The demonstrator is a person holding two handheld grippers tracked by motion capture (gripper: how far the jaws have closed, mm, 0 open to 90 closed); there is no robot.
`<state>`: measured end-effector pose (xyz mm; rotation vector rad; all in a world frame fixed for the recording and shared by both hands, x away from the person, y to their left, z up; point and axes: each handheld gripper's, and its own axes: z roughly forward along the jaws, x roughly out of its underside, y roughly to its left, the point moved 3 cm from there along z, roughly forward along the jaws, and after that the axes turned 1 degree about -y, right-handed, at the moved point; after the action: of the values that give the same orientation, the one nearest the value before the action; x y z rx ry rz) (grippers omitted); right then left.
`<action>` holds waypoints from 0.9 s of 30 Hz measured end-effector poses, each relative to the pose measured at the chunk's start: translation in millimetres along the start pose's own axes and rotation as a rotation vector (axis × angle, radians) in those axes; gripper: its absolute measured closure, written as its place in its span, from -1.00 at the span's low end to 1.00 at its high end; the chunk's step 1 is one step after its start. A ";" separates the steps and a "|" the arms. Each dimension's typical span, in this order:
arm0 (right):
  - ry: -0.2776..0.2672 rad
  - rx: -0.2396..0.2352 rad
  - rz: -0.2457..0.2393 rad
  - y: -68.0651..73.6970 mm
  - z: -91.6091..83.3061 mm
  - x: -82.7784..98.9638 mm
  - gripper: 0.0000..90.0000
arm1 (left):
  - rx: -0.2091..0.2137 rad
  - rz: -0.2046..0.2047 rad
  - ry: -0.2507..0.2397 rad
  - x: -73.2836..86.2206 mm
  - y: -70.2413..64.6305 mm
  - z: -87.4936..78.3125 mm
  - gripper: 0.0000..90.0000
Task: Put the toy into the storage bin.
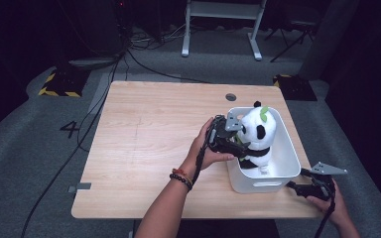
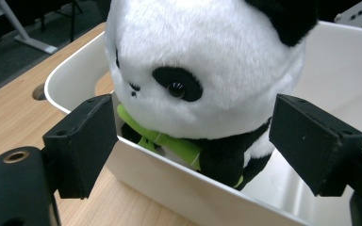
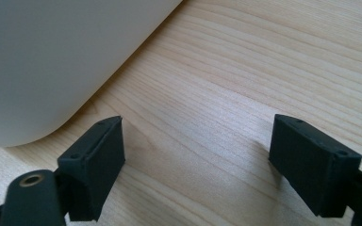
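Observation:
A black-and-white plush panda (image 1: 258, 131) with a green leaf sits upright inside a white plastic bin (image 1: 290, 148) on the right part of the wooden table (image 1: 149, 139). My left gripper (image 1: 238, 146) reaches over the bin's left wall toward the toy. In the left gripper view its jaws stand wide apart, one on each side of the panda (image 2: 207, 61), and the pads do not press on it; the bin's wall (image 2: 169, 183) runs below them. My right gripper (image 1: 296, 181) rests low by the bin's near right corner, open above bare wood (image 3: 198, 141), with the bin's rounded corner (image 3: 52, 61) beside it.
A round cable hole (image 1: 230, 97) lies in the table behind the bin. The table's left half is bare wood. Beyond the far edge are a white desk frame (image 1: 223, 29), floor cables and black-and-yellow floor markings (image 1: 59, 84).

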<state>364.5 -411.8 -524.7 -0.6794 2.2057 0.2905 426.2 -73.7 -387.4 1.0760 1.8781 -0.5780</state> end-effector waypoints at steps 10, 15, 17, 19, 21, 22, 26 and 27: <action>0.000 0.000 0.000 0.0 0.0 0.0 -0.58 | -0.021 0.058 0.016 -2.2 -2.1 -8.9 -0.65; 0.000 0.000 0.000 0.0 0.0 0.0 -0.58 | -0.012 0.080 0.011 -2.4 -3.6 -13.9 -0.65; 0.000 0.000 0.000 0.0 0.0 0.0 -0.58 | -0.017 0.094 0.011 -2.5 -3.5 -15.6 -0.65; 0.000 0.000 0.001 0.0 0.0 0.0 -0.58 | -0.016 0.098 0.010 -2.1 -3.4 -18.0 -0.65; 0.000 0.000 0.001 0.0 0.0 0.0 -0.58 | -0.027 0.103 0.004 -1.1 -3.0 -19.9 -0.65; 0.000 0.000 0.001 0.0 0.0 0.0 -0.58 | -0.031 0.105 0.015 -0.7 -2.7 -21.4 -0.65; 0.000 0.000 0.000 0.0 0.0 0.0 -0.58 | -0.043 0.107 0.020 1.1 -0.8 -26.3 -0.65; -0.001 0.000 0.002 0.2 0.0 0.0 -0.58 | -0.048 0.118 0.038 1.2 0.5 -28.6 -0.65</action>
<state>364.5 -411.6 -524.7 -0.6771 2.2054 0.2924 413.3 -52.1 -373.7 1.1645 1.8372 -0.4454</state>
